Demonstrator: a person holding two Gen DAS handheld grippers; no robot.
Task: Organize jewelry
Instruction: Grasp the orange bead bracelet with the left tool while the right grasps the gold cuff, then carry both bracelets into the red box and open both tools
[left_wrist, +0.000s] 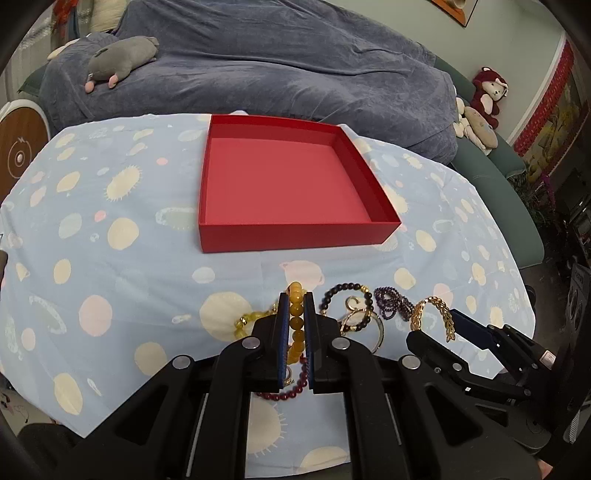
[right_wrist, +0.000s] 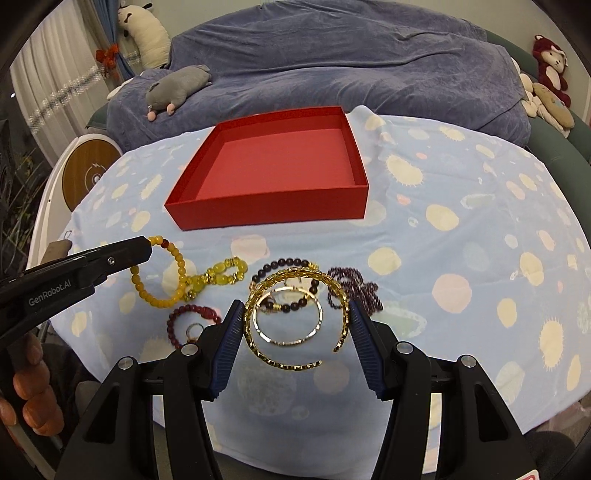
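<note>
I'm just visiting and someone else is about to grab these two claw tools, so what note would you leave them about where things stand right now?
Left gripper: shut on the yellow bead bracelet.
Right gripper: clamped across the gold coil bangle.
Red box: open at the far side of the table, nothing in it.
On the cloth, near side: dark bead bracelet, purple bead strand, red bead bracelet, thin gold hoop.
Done: two pieces gripped.
Left: put both into the box, then the others.

White lettering "GenRobot.AI" on black side of left tool (right_wrist: 149, 245), seen at left of right tool's view. No other readable text, label or number anywhere.
</note>
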